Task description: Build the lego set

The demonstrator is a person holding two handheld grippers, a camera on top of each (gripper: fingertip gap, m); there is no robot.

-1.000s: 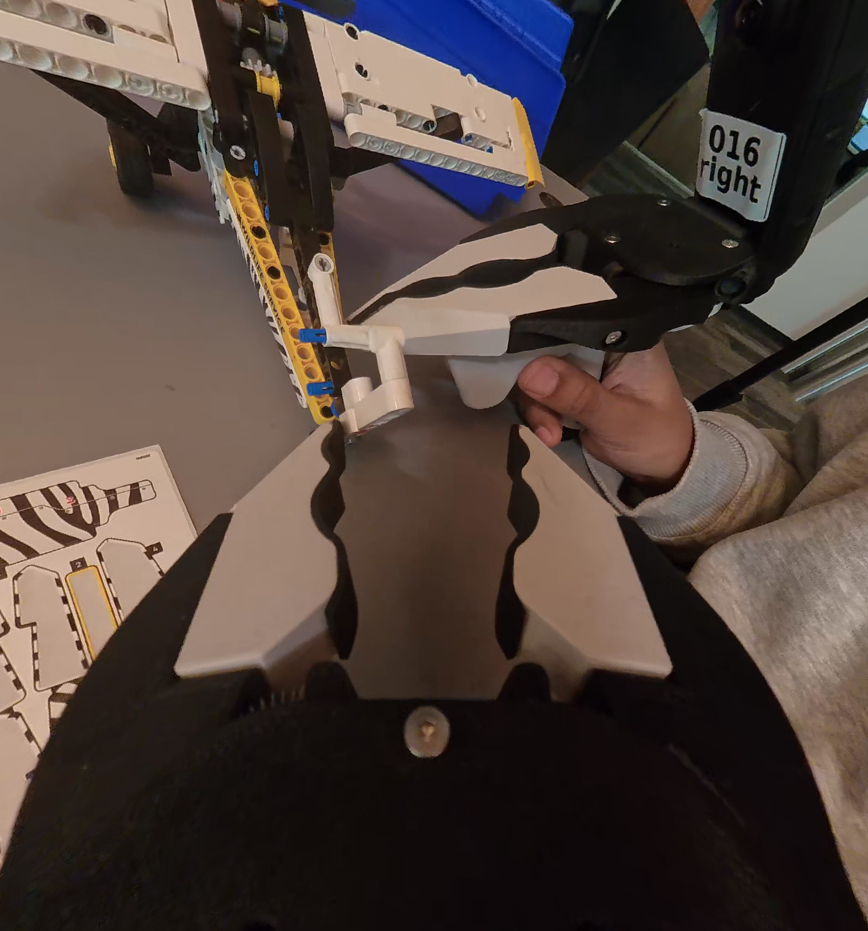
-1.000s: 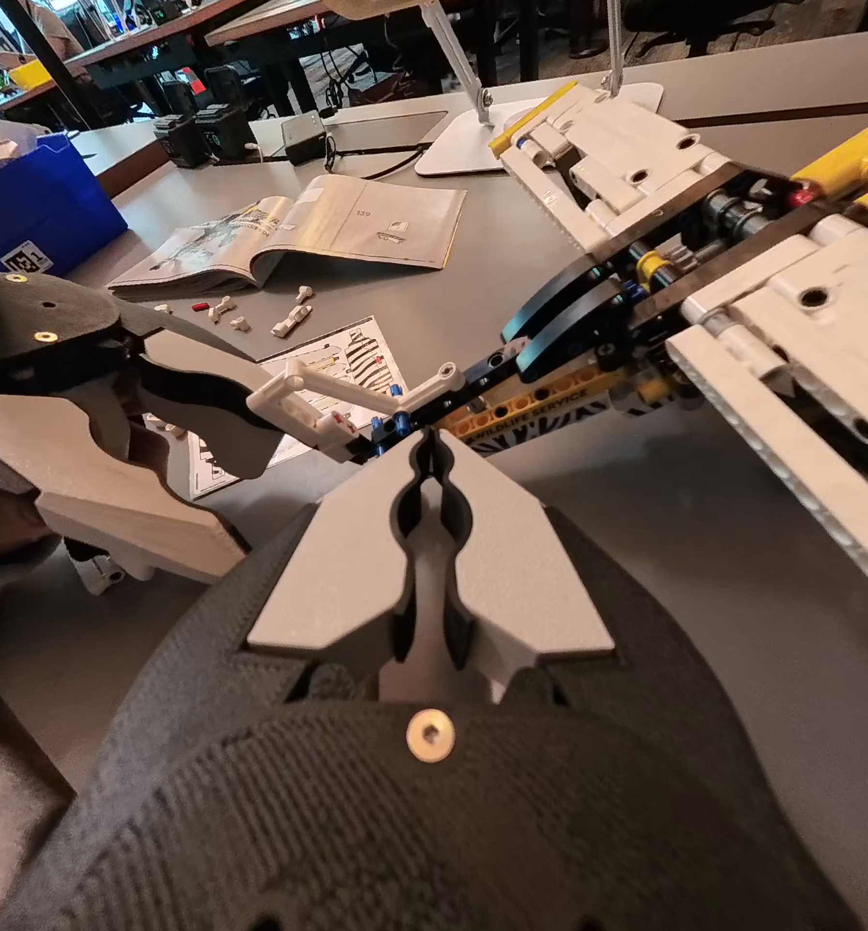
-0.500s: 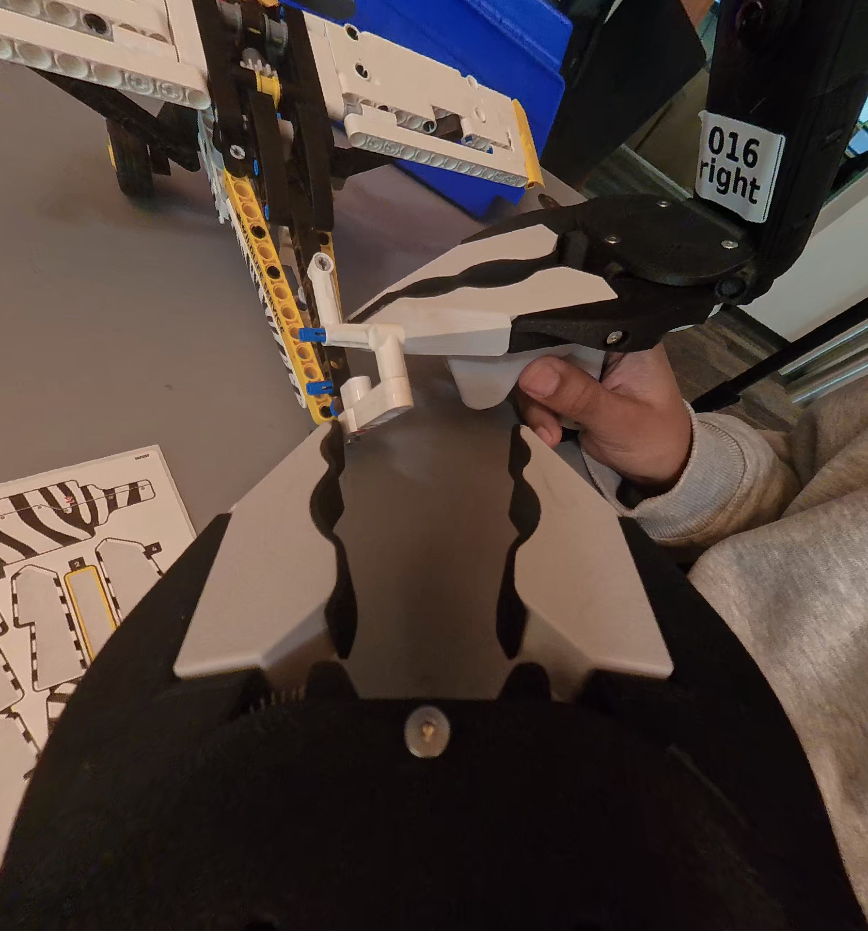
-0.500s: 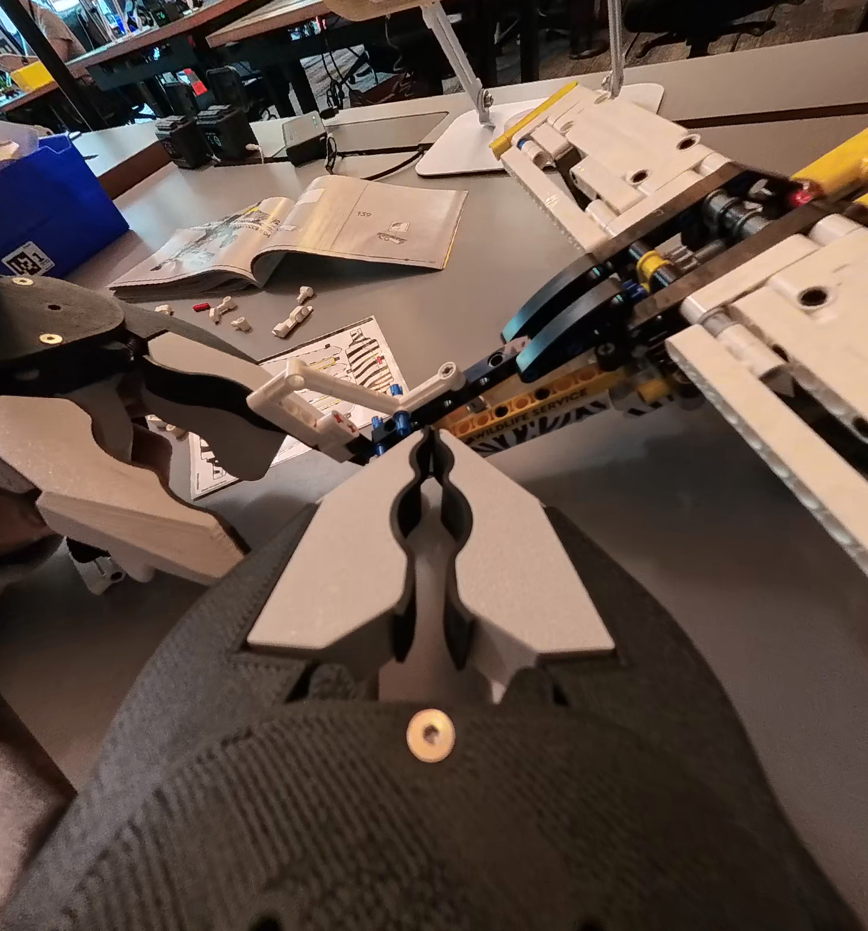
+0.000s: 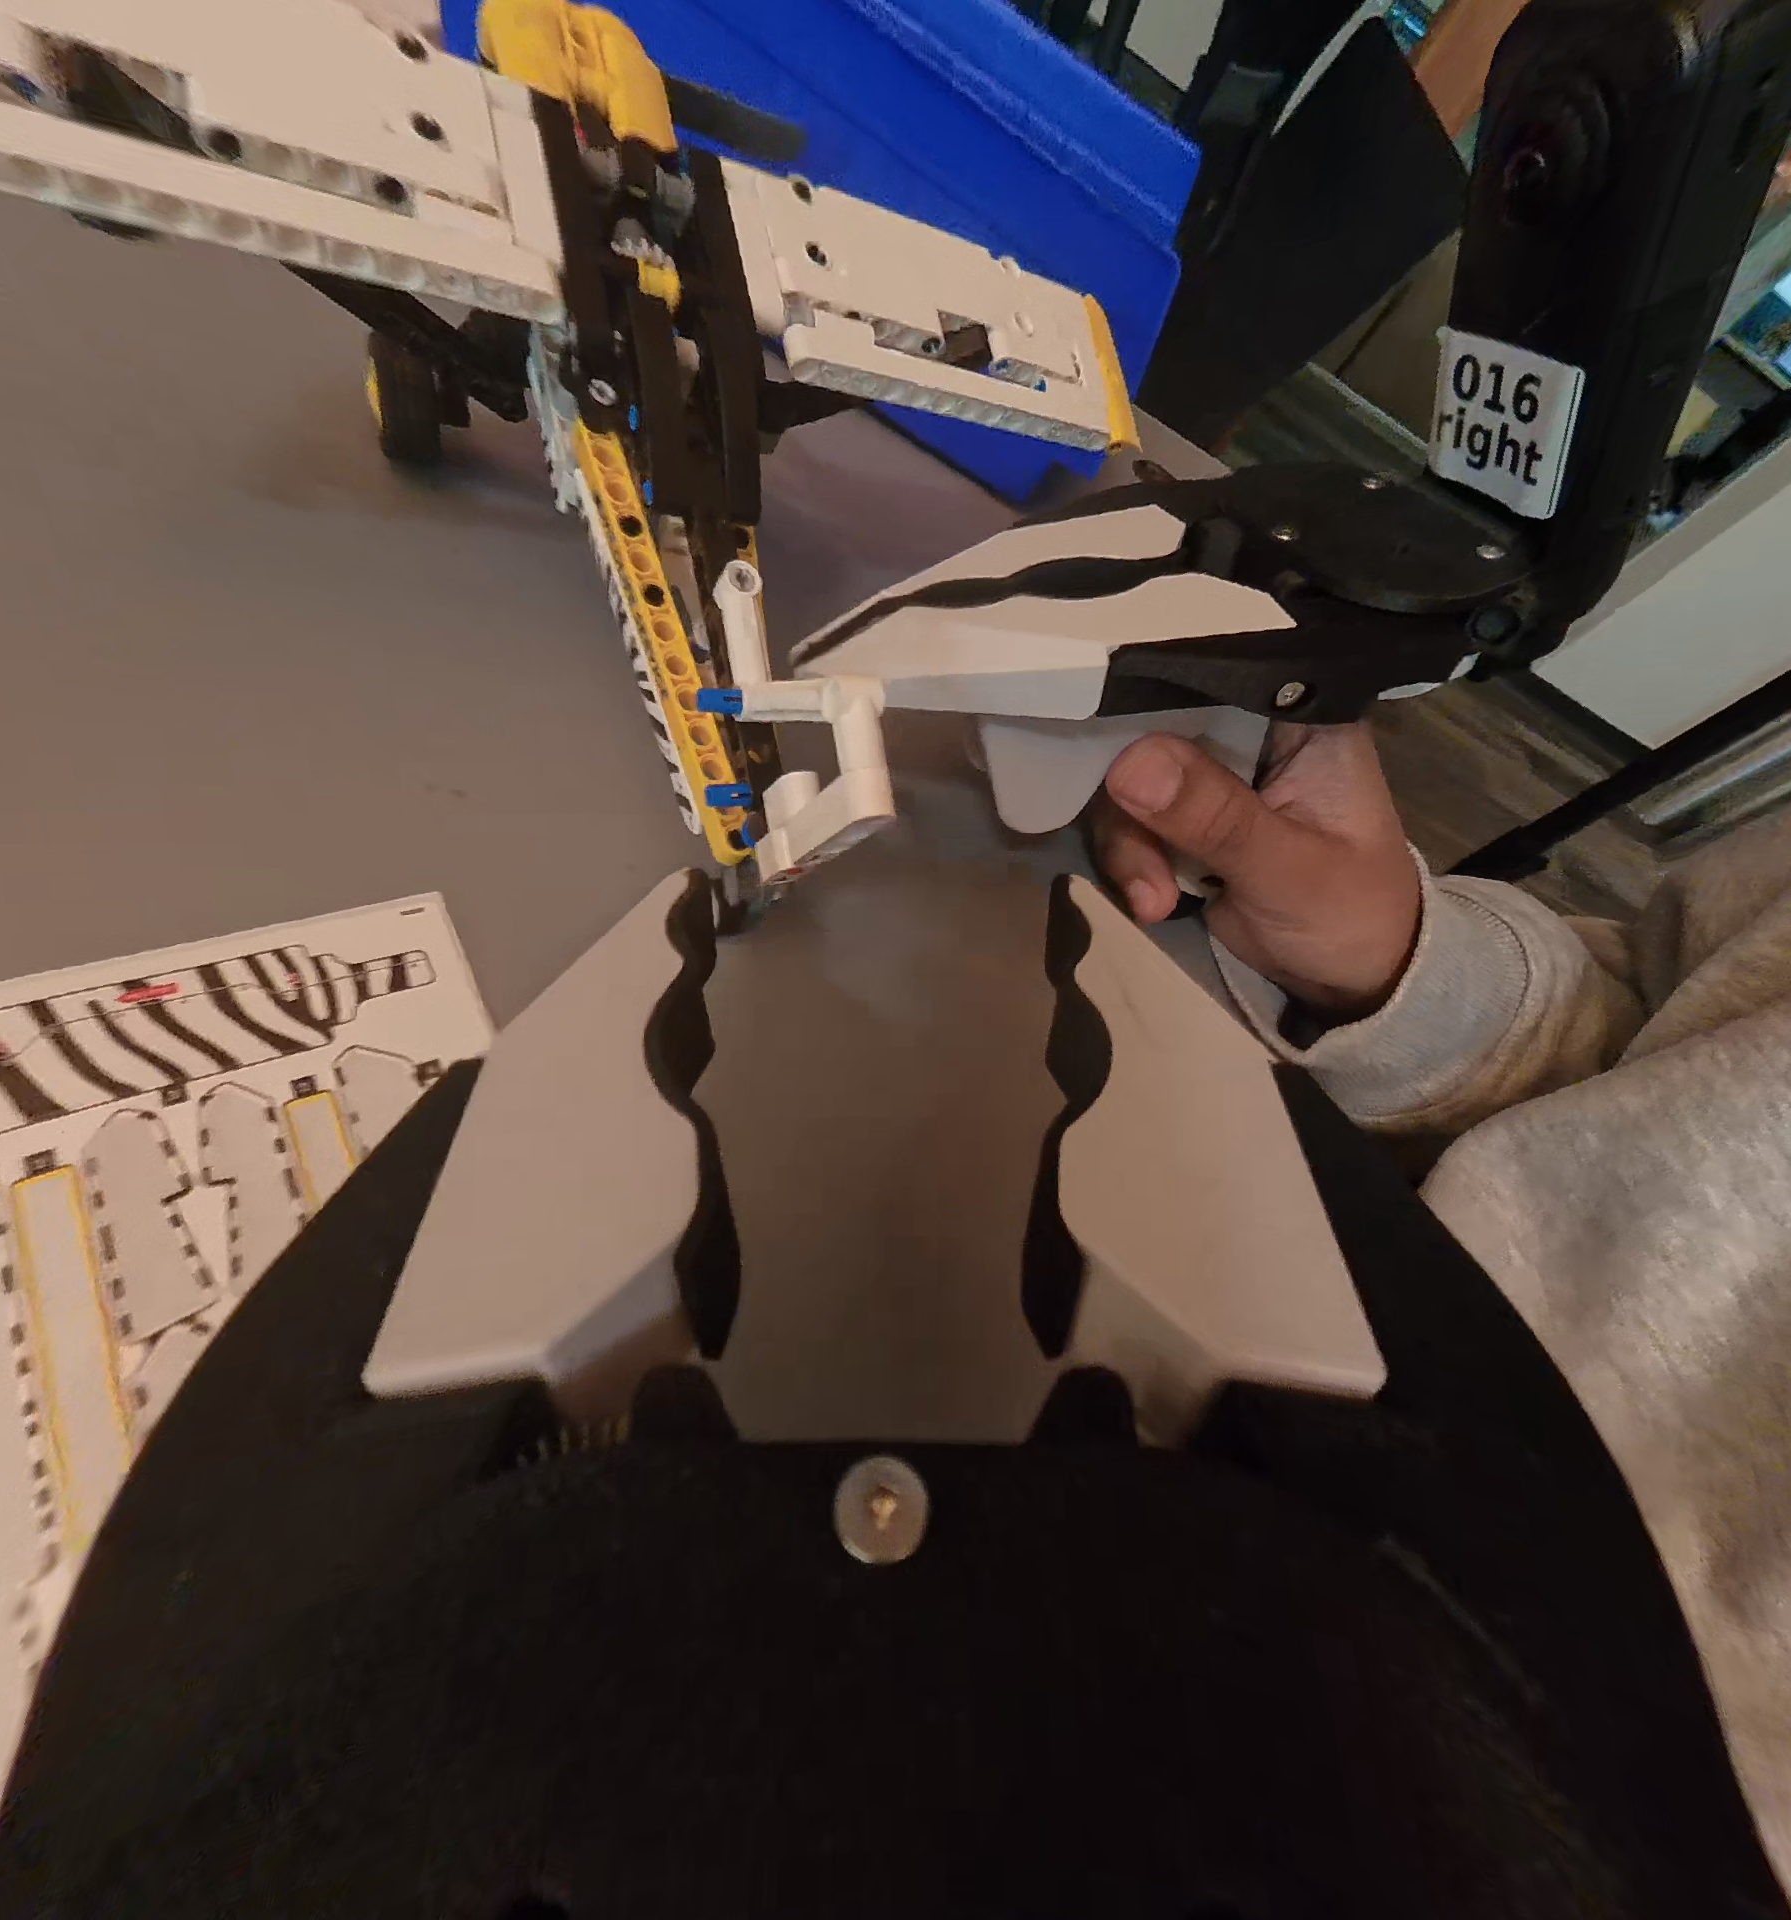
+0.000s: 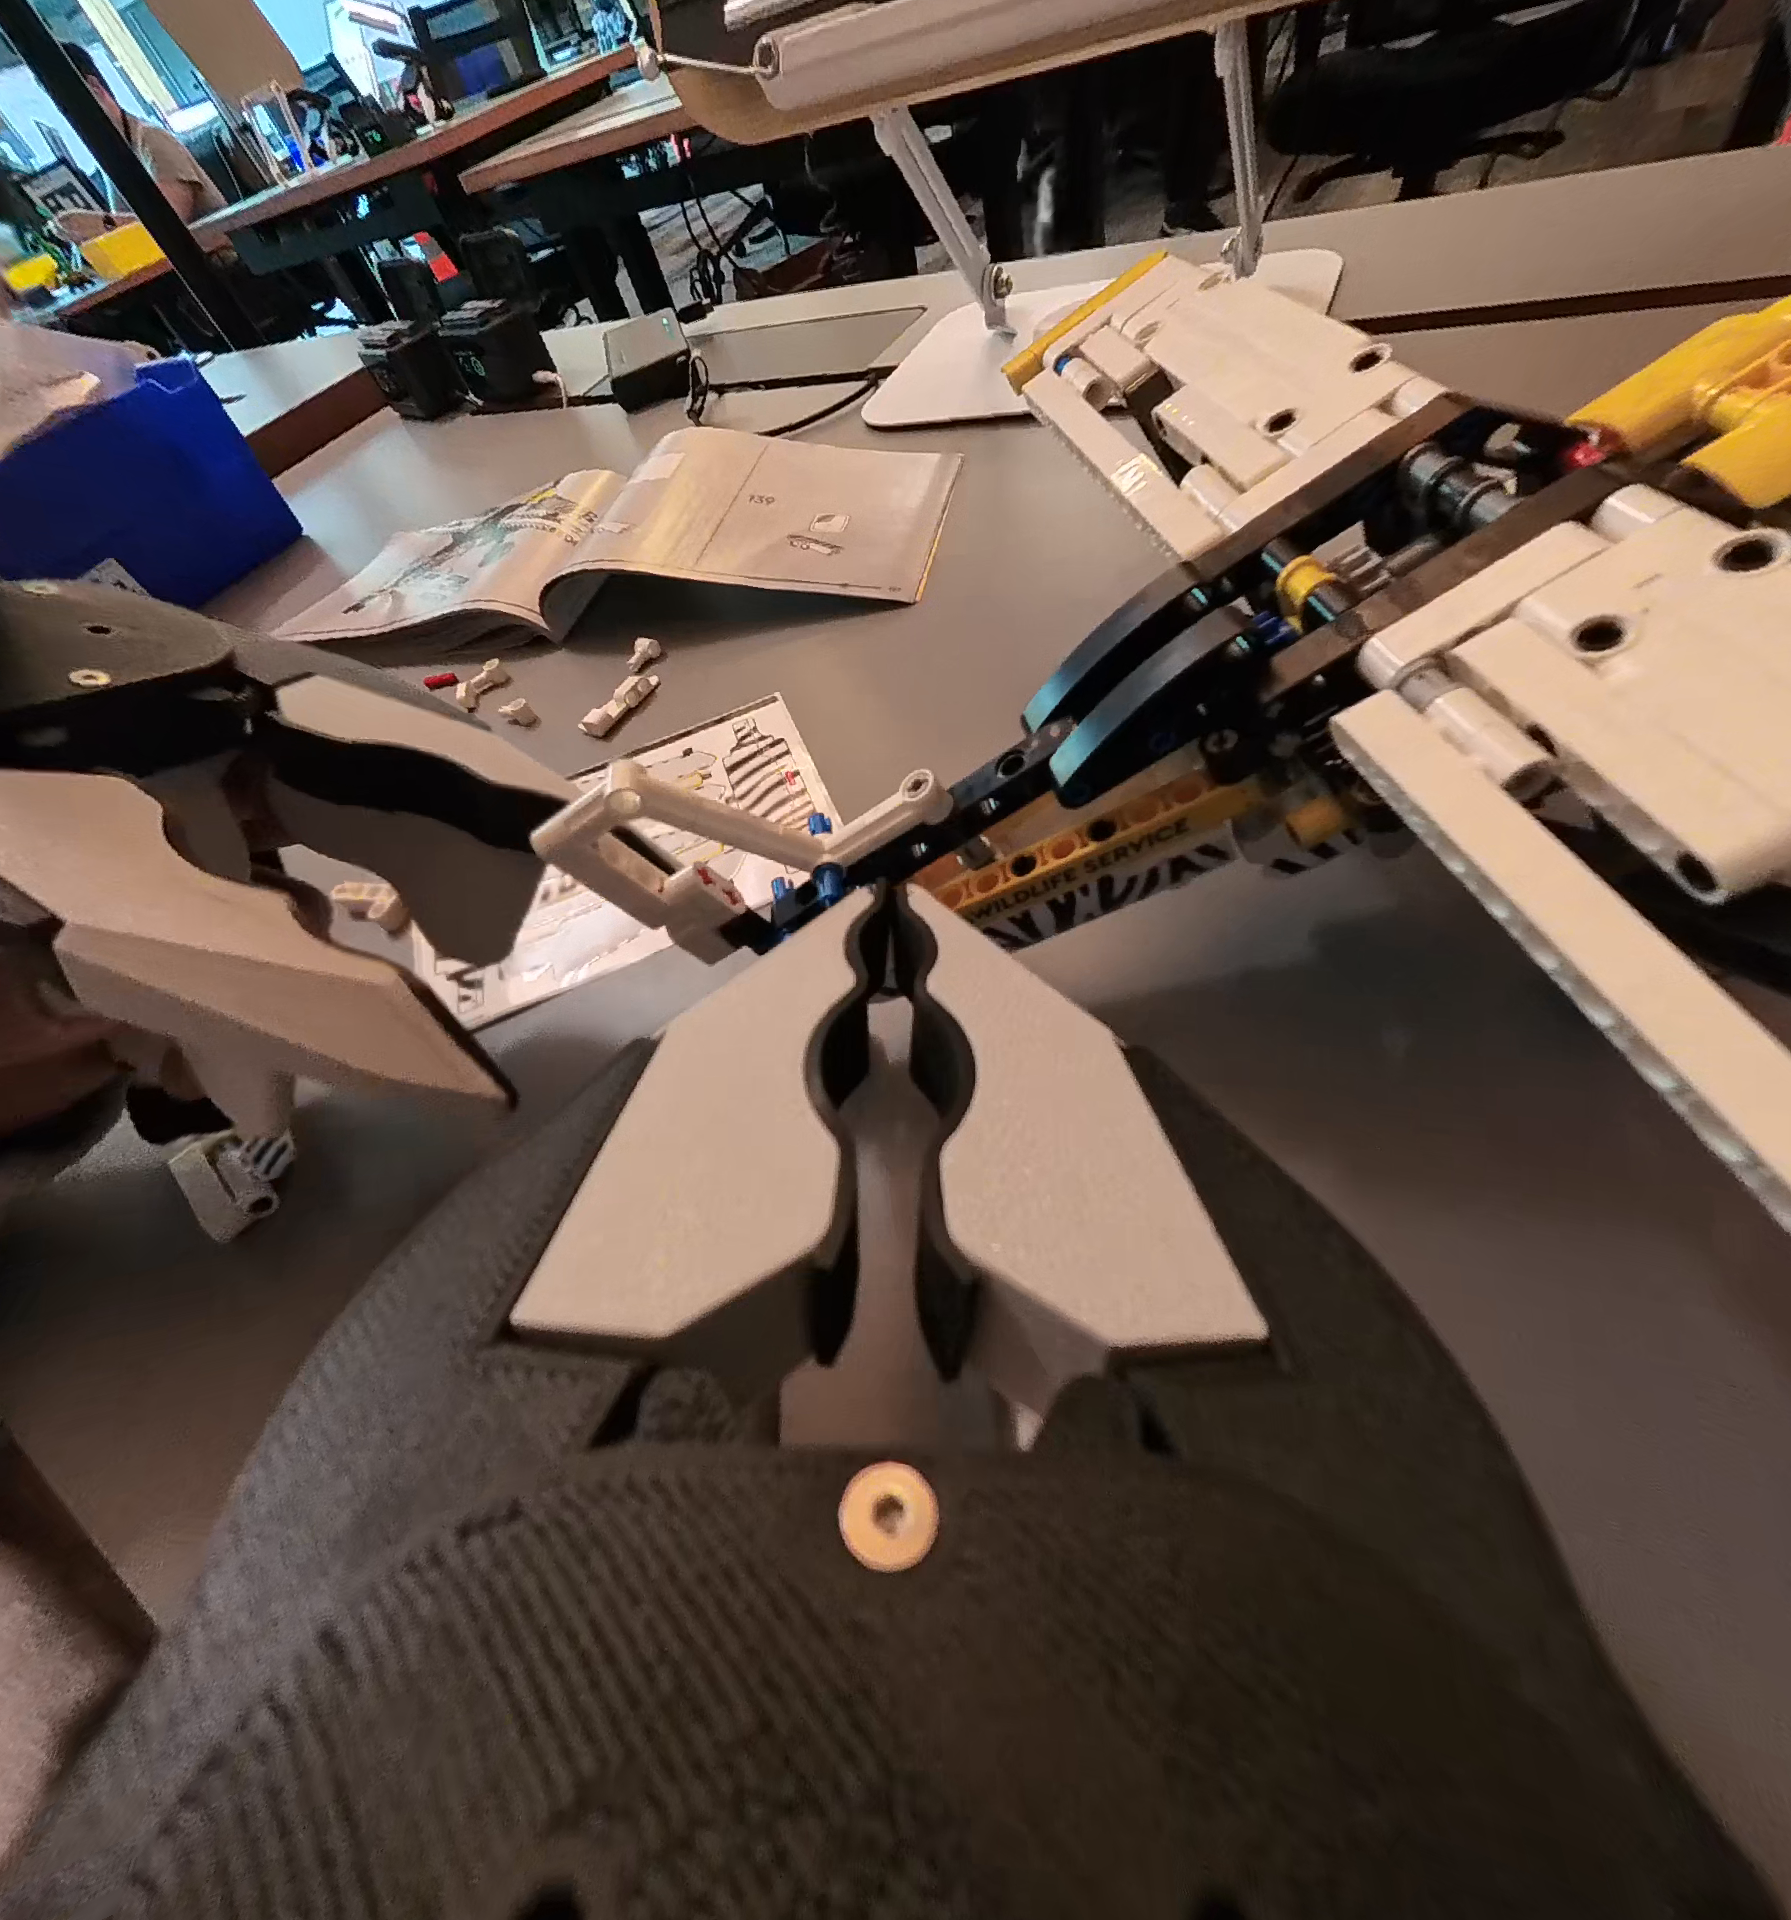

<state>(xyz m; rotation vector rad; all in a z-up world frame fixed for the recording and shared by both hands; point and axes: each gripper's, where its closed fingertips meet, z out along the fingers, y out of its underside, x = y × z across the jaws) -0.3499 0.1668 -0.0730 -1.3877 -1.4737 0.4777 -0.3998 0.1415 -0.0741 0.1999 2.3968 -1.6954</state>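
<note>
On the grey tabletop (image 6: 1493, 1143) sits a large, mostly assembled Lego Technic aircraft model (image 6: 1556, 665) in white panels with black beams and yellow trim, and everything else is best placed from its tail boom, a long yellow perforated beam (image 5: 662, 655) that reaches toward the person. At the near end of that beam a white cranked frame of thin Lego liftarms (image 5: 818, 748) hangs on blue pins (image 5: 716, 700), its outer corner touching the tips of the right gripper (image 5: 818, 665), whose grey fingers are pressed together; whether they actually pinch the white frame or merely push against it I cannot tell, since in the right wrist view its tips (image 6: 886, 914) meet right at the beam's end. Just short of the beam's end, the left gripper (image 5: 880, 904) hangs with its fingers spread wide and nothing between them, one fingertip (image 5: 688, 899) almost at the beam. Left of the beam lies a sticker sheet with zebra stripes (image 5: 143, 1039), and beyond it in the right wrist view an open instruction booklet (image 6: 662, 530) with a few loose pale Lego pieces (image 6: 558, 696) near it. Judging by this, the wings and fuselage are done, while the tail frame is not yet fully seated, and the loose parts and sticker sheet suggest several steps remain.
</note>
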